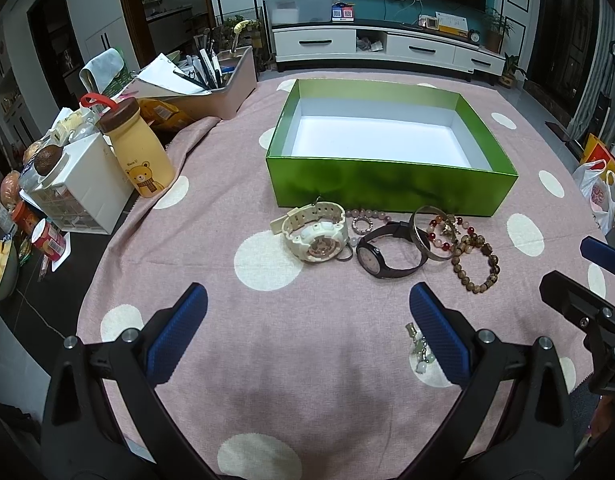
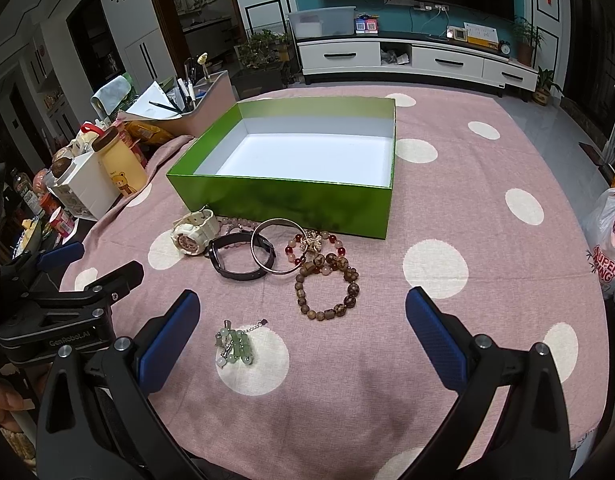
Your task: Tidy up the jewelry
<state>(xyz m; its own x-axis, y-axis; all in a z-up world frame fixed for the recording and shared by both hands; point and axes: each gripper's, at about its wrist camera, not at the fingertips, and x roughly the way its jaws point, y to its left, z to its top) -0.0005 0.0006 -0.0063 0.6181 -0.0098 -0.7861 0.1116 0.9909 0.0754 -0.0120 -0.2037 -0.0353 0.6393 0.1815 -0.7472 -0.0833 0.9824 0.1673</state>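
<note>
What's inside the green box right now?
Nothing visible: the green box shows only its bare white floor. The strip just behind its near wall is hidden in both views.

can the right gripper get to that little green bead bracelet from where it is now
Probably yes. The right gripper is open, and the green bead bracelet lies alone on the tablecloth, just ahead near its left finger, apart from the other jewelry, with nothing over it.

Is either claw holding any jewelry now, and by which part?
Nothing is held. The left claw and right claw are both open above the pink dotted tablecloth.
</note>
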